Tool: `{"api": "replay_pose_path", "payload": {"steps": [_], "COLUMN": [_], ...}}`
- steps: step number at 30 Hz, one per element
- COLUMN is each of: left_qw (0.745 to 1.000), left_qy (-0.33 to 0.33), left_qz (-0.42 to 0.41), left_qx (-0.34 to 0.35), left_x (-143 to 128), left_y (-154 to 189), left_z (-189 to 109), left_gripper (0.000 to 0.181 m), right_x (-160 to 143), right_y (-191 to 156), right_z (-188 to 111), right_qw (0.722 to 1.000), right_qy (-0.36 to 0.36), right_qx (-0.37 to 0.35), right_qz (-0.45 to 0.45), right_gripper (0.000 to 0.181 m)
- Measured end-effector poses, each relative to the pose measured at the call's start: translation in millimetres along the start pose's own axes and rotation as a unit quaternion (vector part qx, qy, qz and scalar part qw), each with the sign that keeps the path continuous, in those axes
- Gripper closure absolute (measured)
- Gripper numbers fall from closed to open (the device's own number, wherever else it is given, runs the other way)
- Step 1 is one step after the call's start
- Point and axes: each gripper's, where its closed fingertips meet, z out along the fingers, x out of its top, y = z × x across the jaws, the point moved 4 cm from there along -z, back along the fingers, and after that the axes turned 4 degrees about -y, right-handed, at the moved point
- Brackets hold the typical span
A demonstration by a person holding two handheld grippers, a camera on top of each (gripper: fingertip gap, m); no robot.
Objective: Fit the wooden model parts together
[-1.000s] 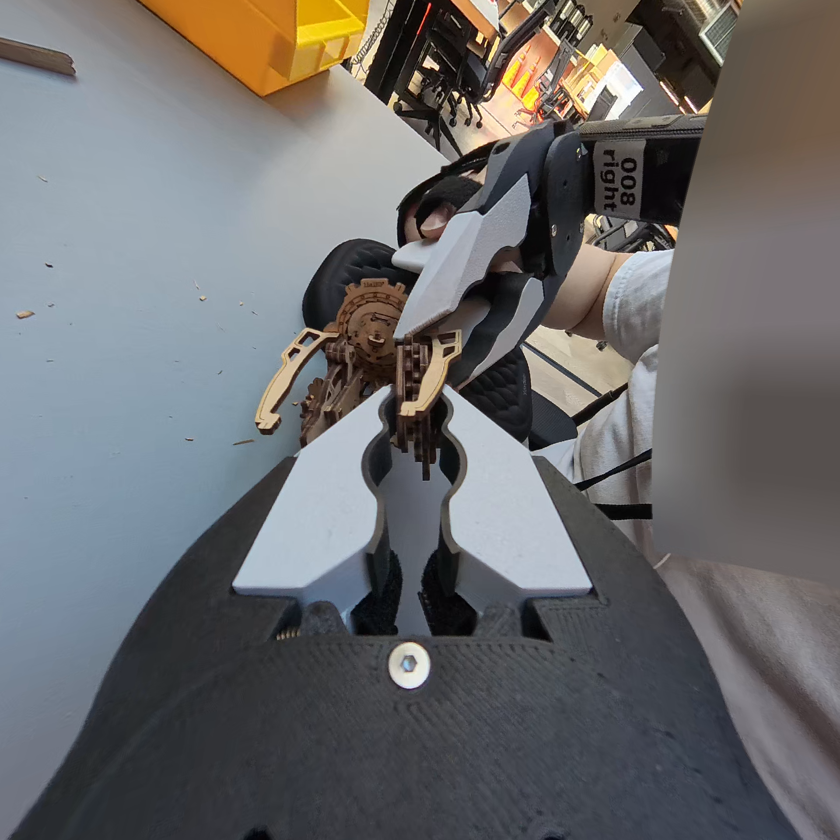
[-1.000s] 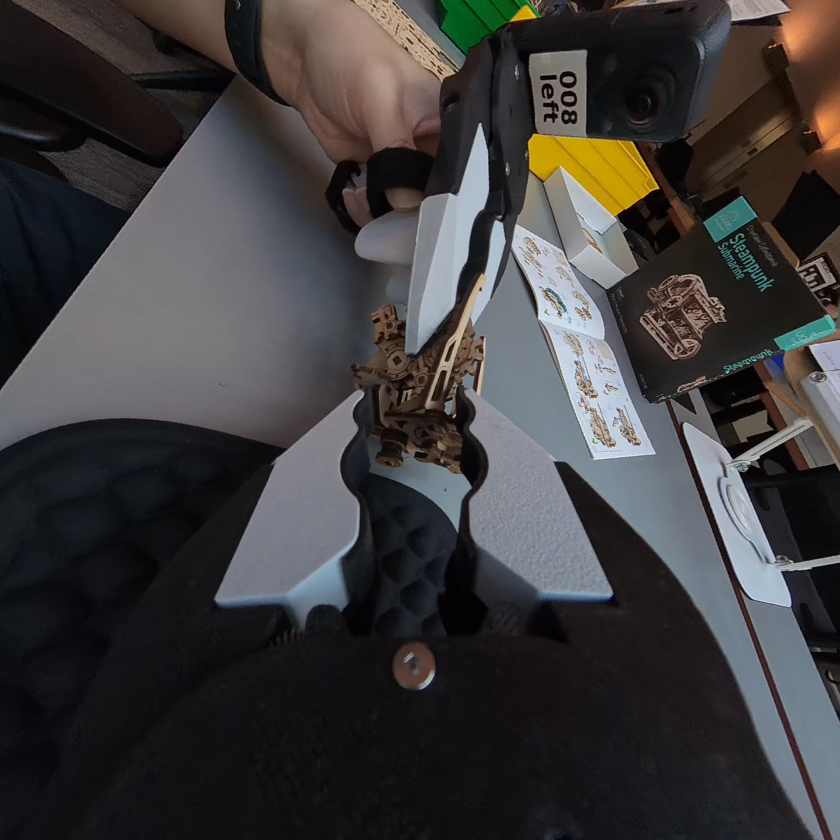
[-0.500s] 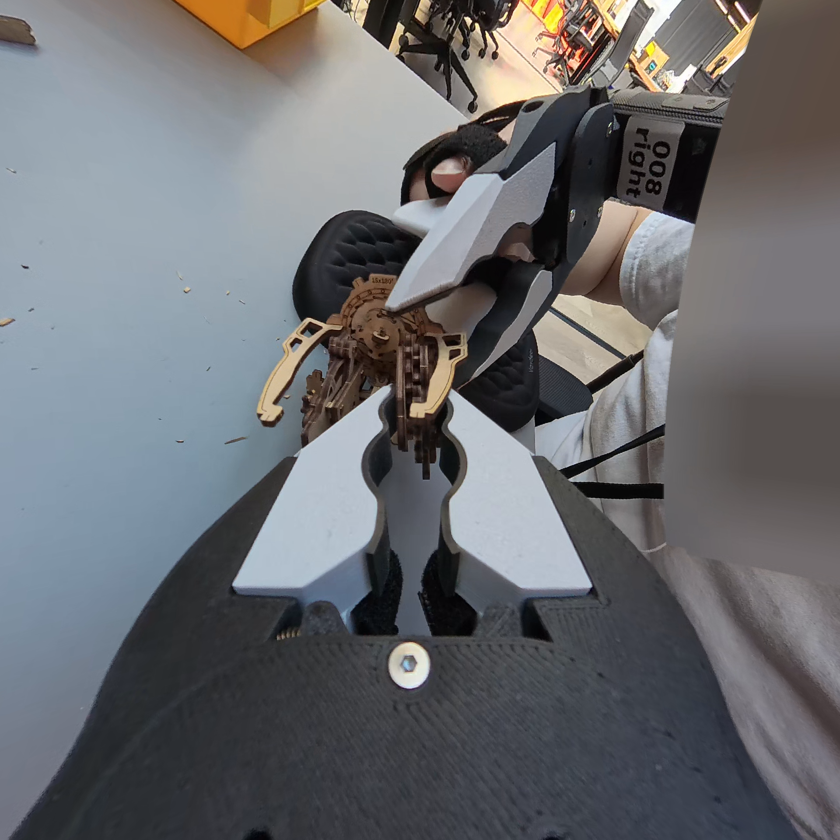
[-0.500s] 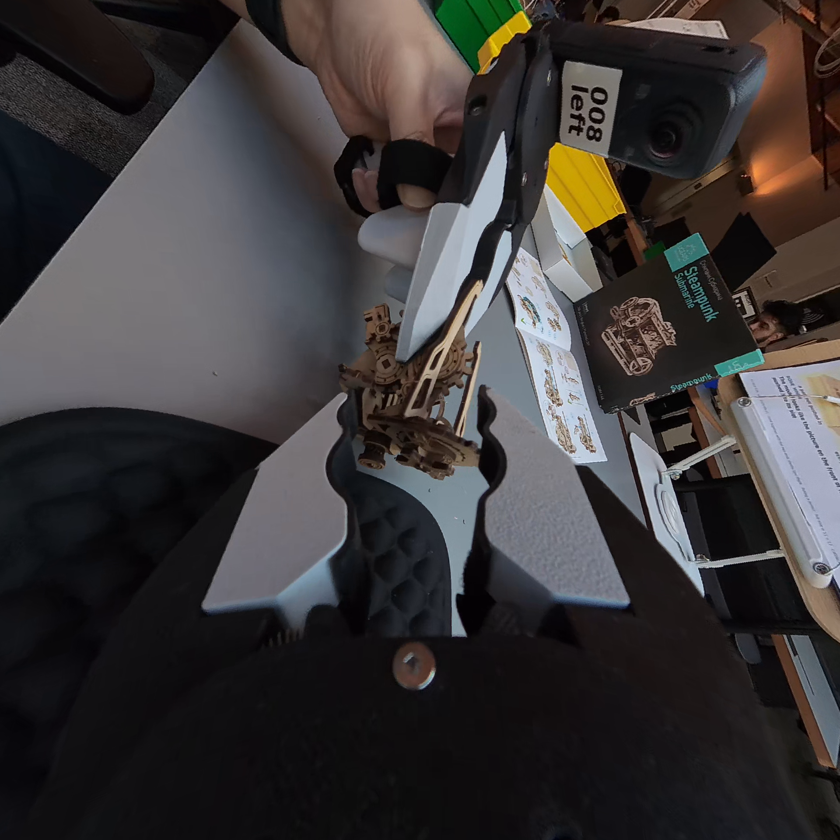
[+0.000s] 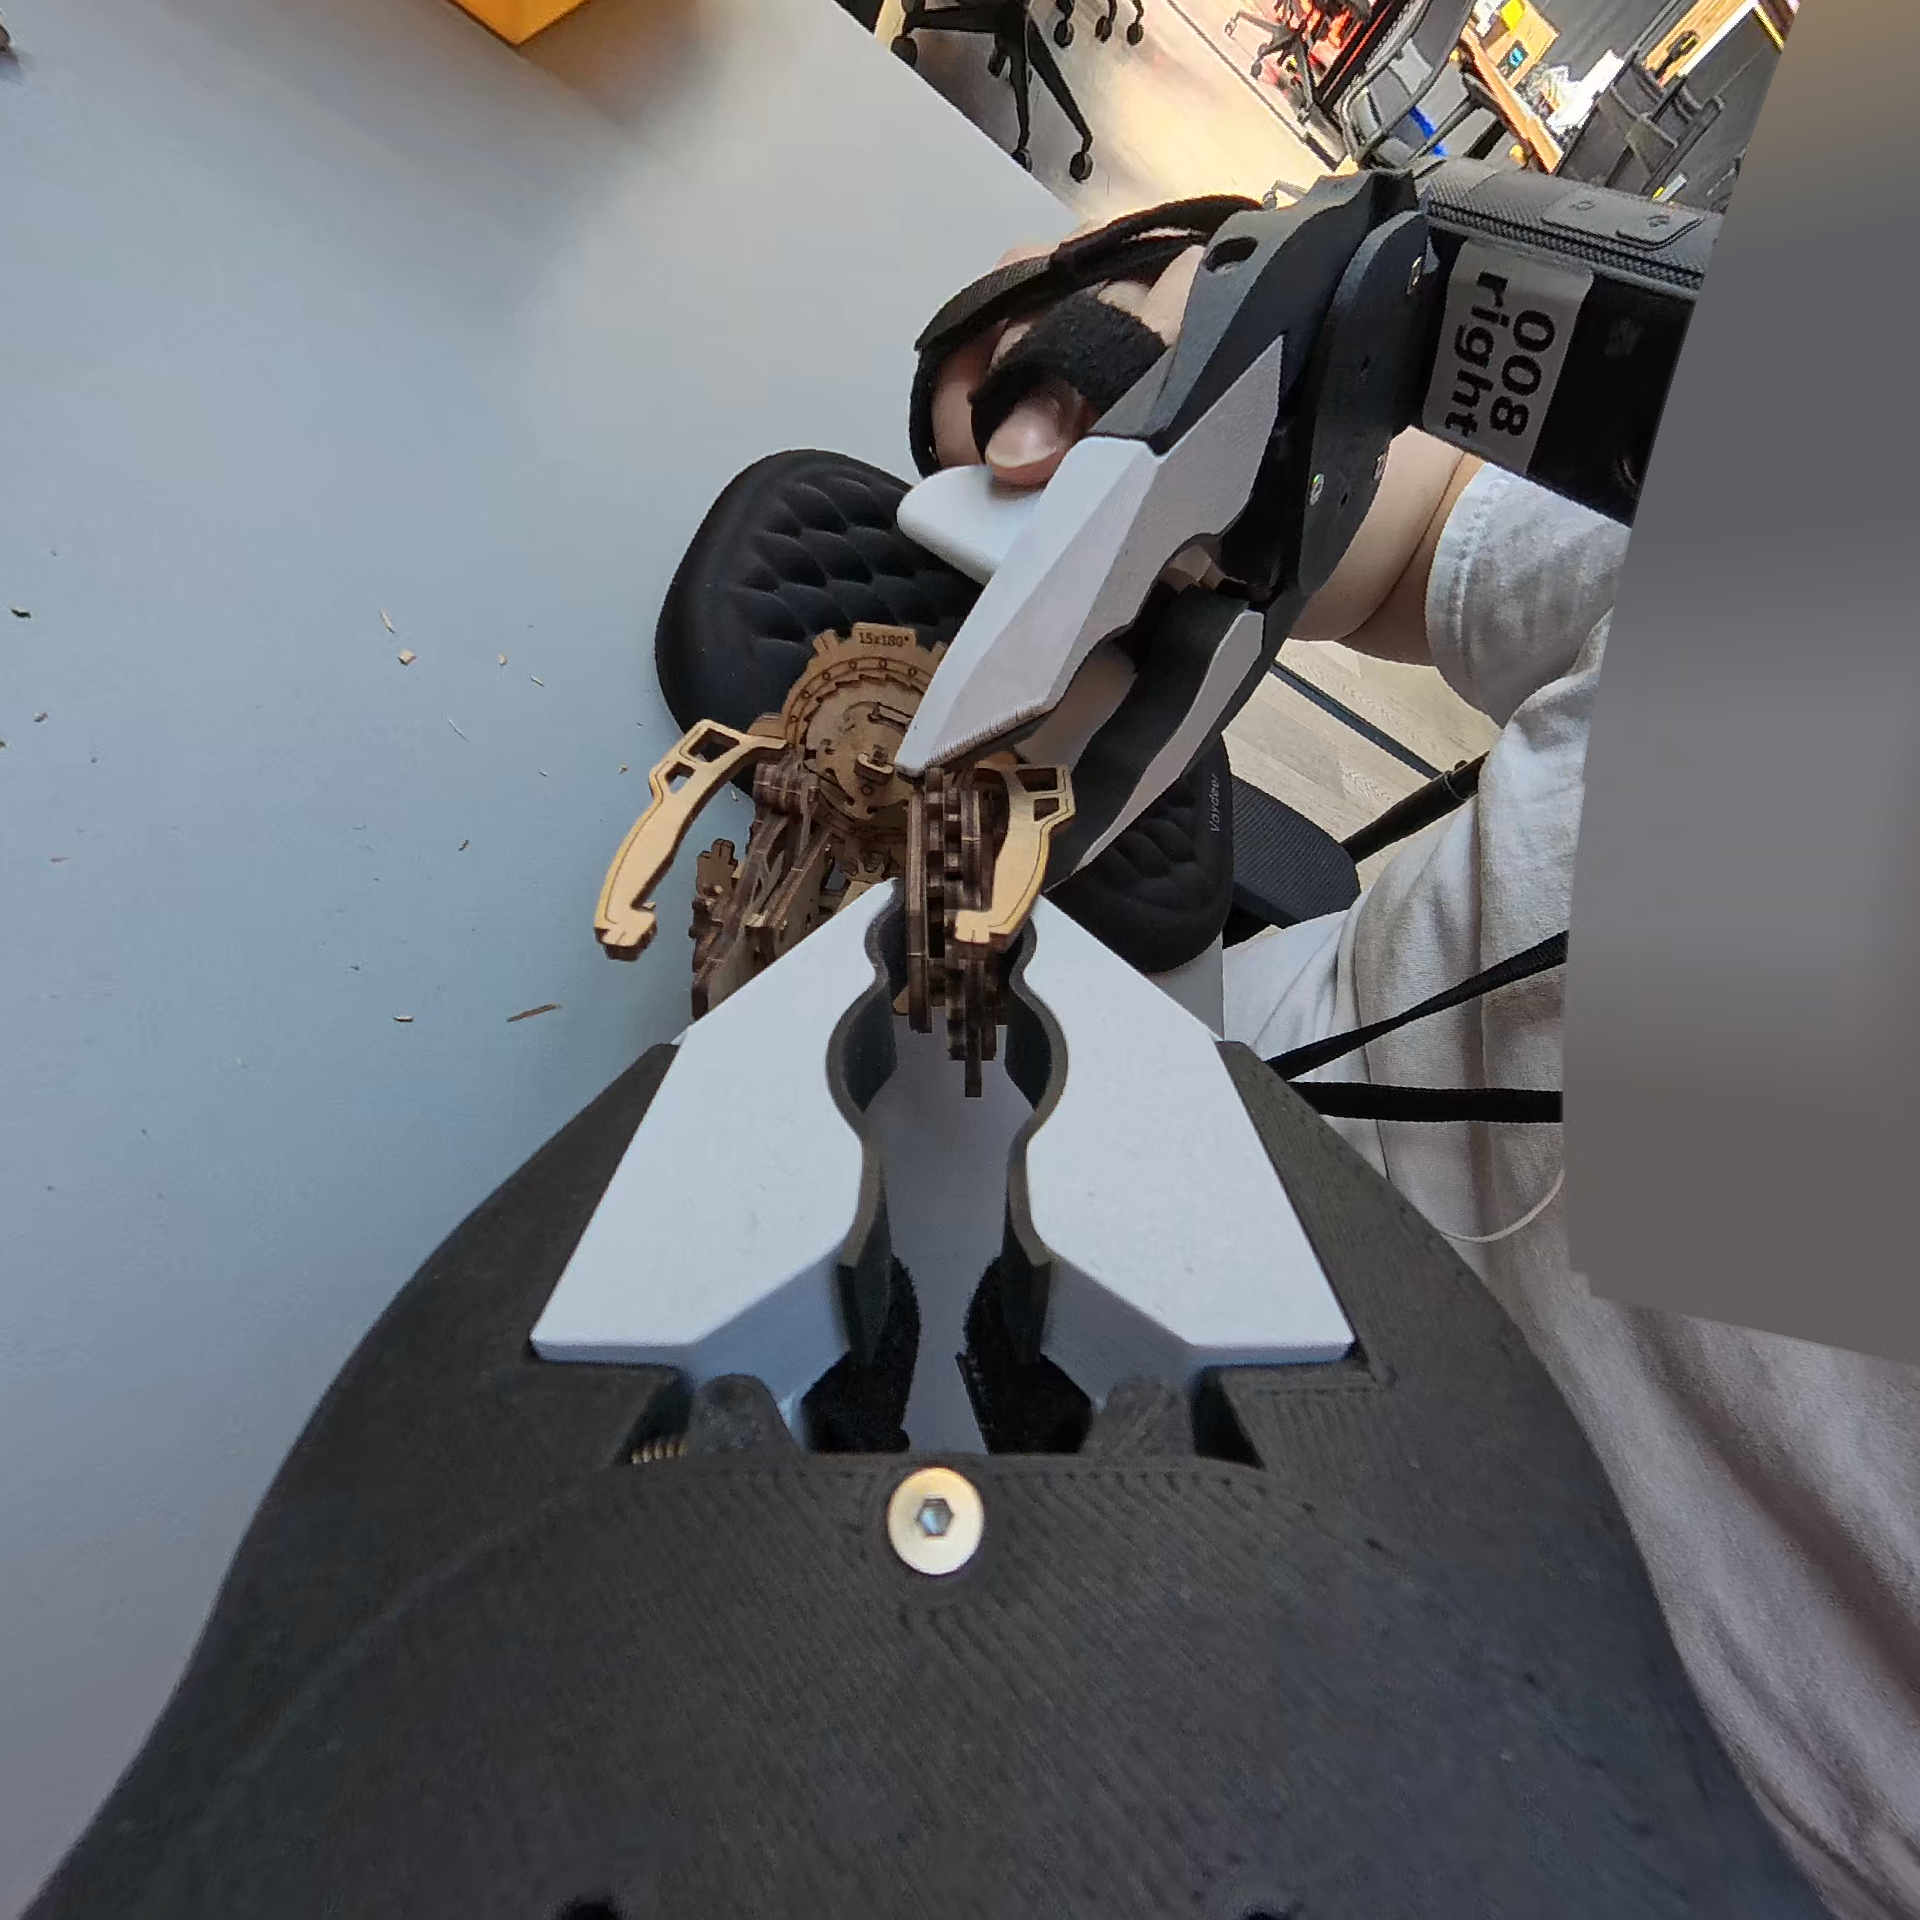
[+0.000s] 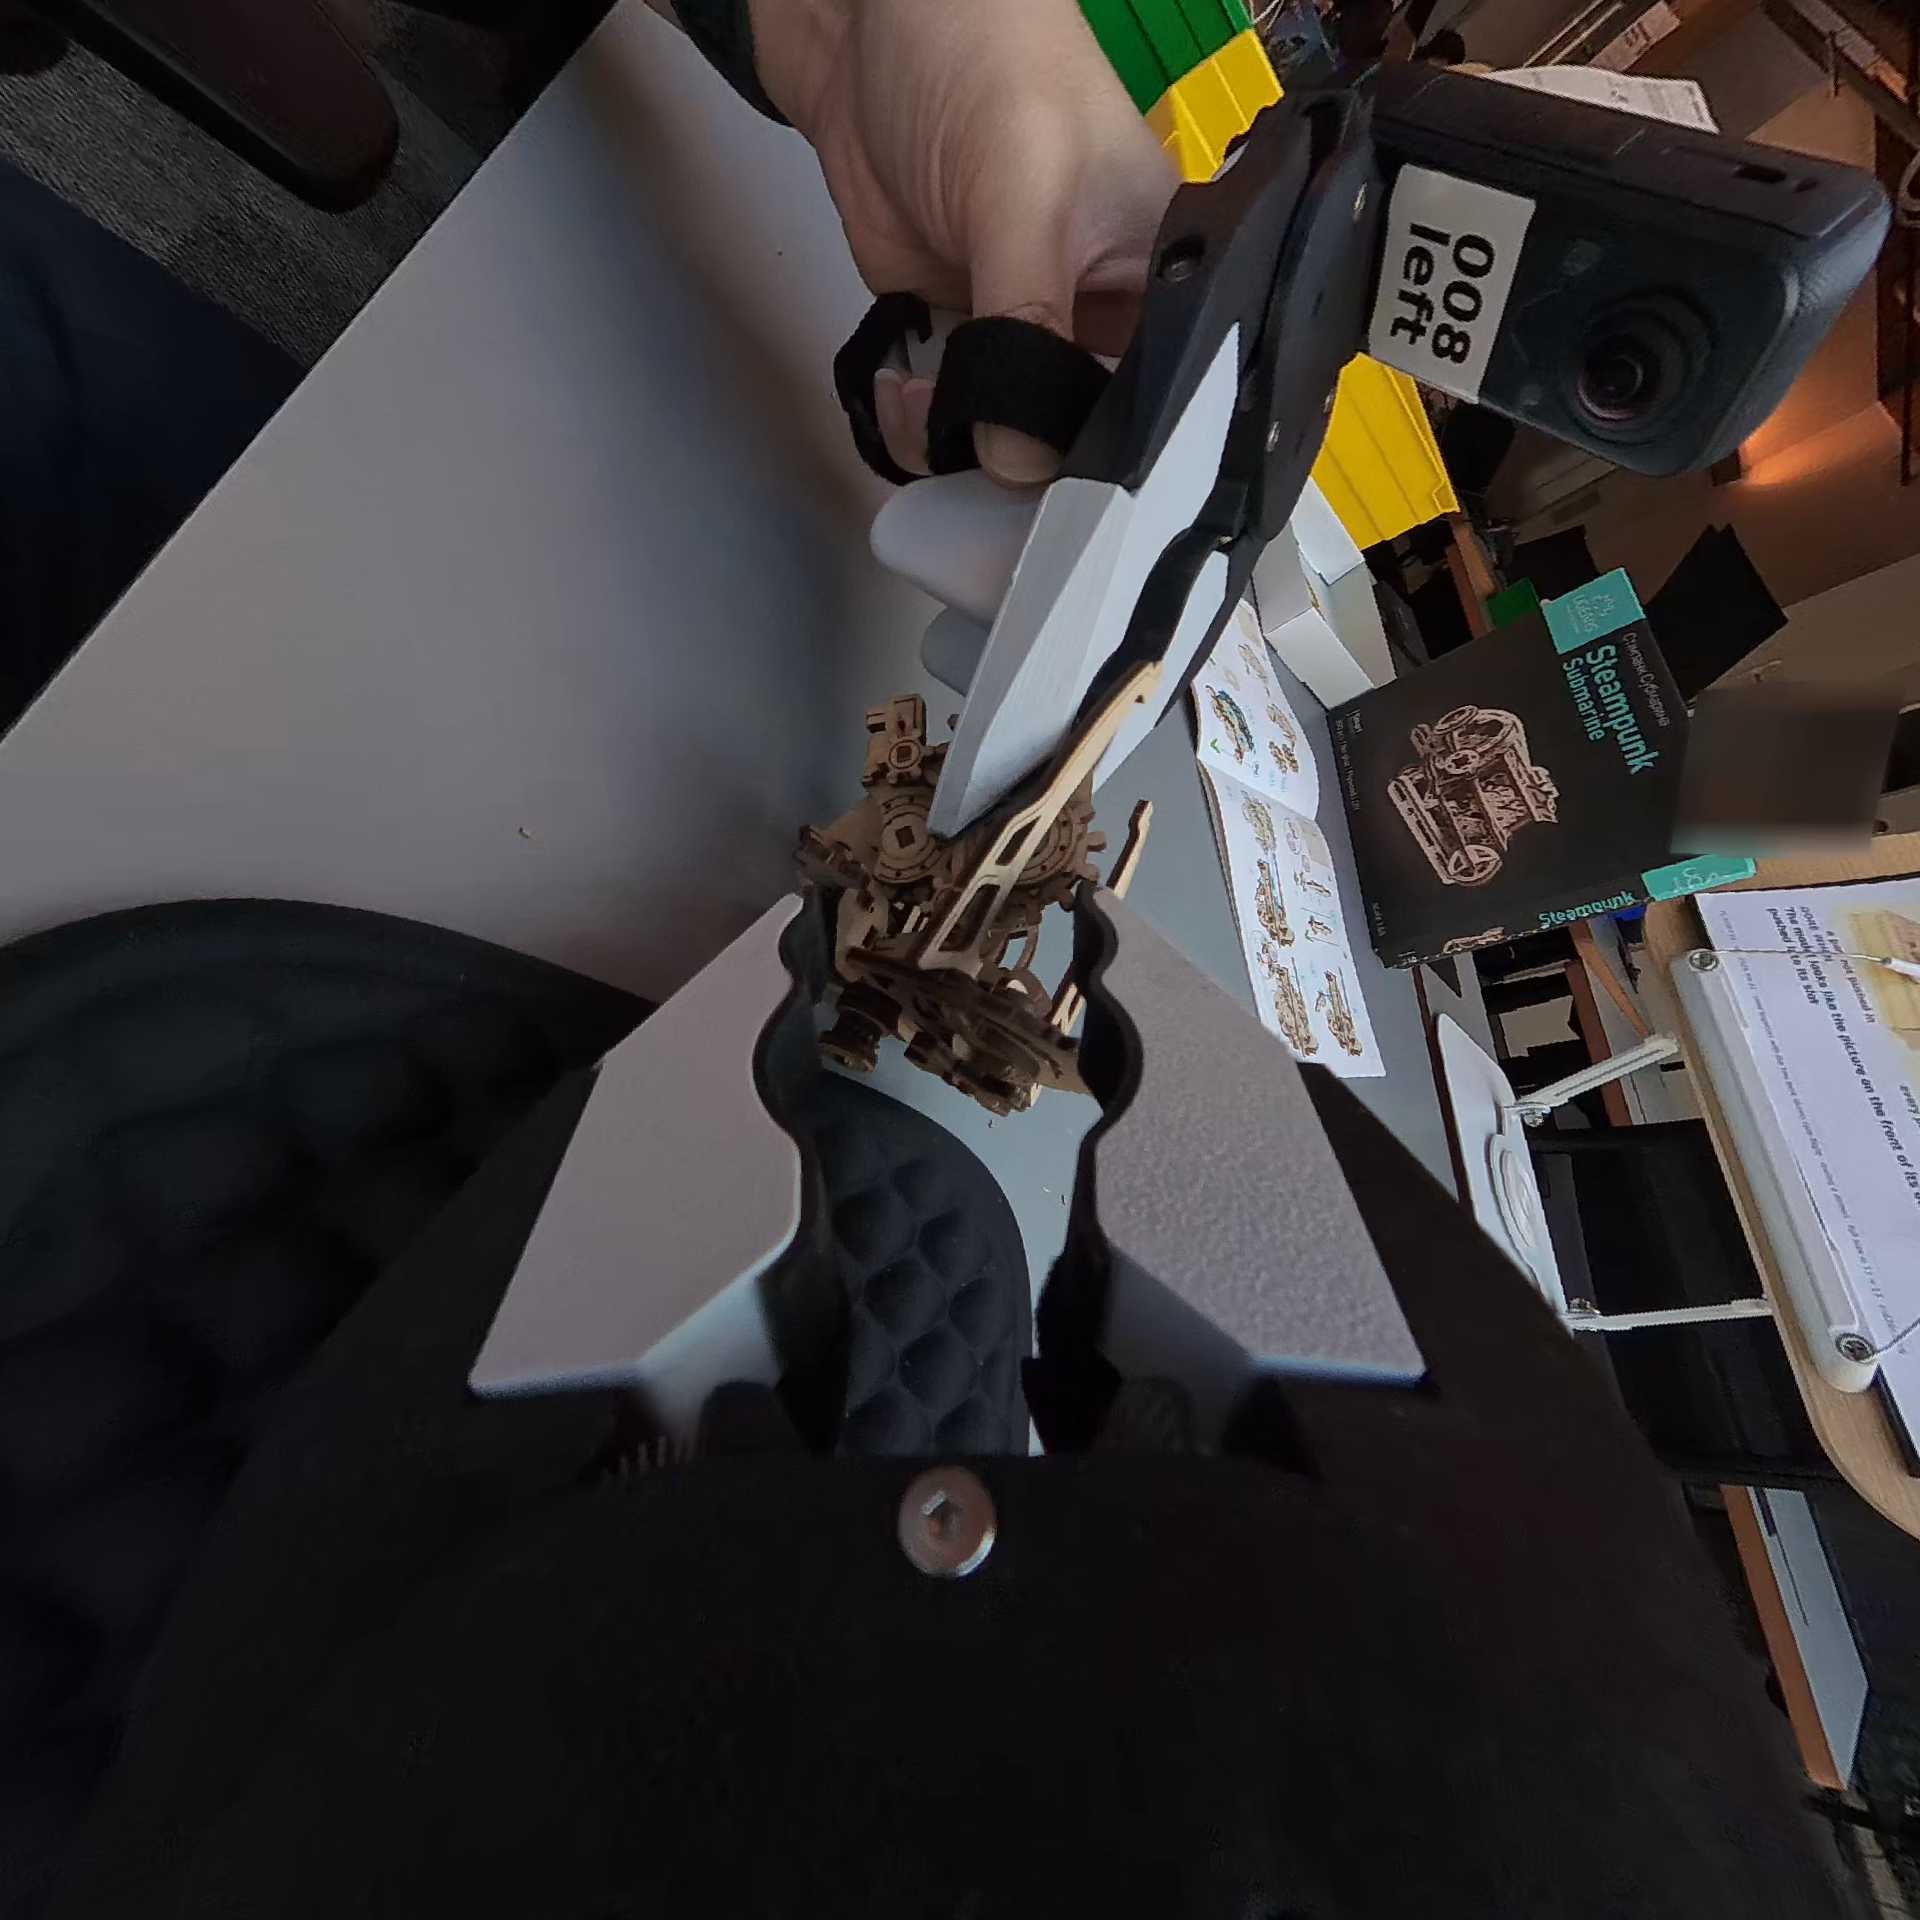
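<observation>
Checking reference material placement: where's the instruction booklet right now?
Right wrist view only: the instruction booklet lies open on the grey table, right of the wooden model, beside the dark kit box.

Grey tabletop [image 5: 312, 416] beneath the jaws; black office chairs [image 5: 1023, 62] on a sunlit floor beyond them; yellow bins [image 6: 1371, 457] and dim room, upper right.

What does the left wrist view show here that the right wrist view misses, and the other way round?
Only the left wrist view shows the right gripper from outside, its fingers apart around the model's top, plus wood crumbs on the table.

Only the right wrist view shows the left gripper from outside, pinching a pale strut, plus the instruction sheet, the dark kit box and yellow bins.

Both show the wooden model held over the grey table, beside a black quilted pad.
</observation>
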Motion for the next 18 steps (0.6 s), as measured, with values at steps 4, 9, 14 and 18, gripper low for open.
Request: {"api": "replay_pose_path", "payload": {"steps": [4, 9, 14, 18], "left_qw": [1.000, 0.998, 0.995, 0.989], "left_qy": [0.017, 0.039, 0.053, 0.092], "left_qz": [-0.002, -0.032, -0.061, -0.084], "left_qx": [-0.007, -0.043, -0.054, -0.081], "left_x": [2.1, 0.6, -7.9, -7.7], "left_y": [-1.0, -3.6, -6.7, -4.7], "left_z": [-0.4, -0.8, -2.5, -6.7], "left_gripper": [0.167, 0.165, 0.155, 0.161], "right_x": [-0.6, 0.0, -0.6, -0.6], "right_y": [2.7, 2.9, 4.7, 4.7], "right_z": [-2.0, -1.9, -2.5, -1.8], "right_qw": [1.000, 1.000, 1.000, 1.000], "right_qy": [0.001, 0.002, 0.004, 0.006], "right_qx": [-0.003, -0.006, -0.008, -0.007], "right_qz": [0.008, 0.006, 0.015, 0.018], "right_gripper": [0.137, 0.137, 0.140, 0.140]}}
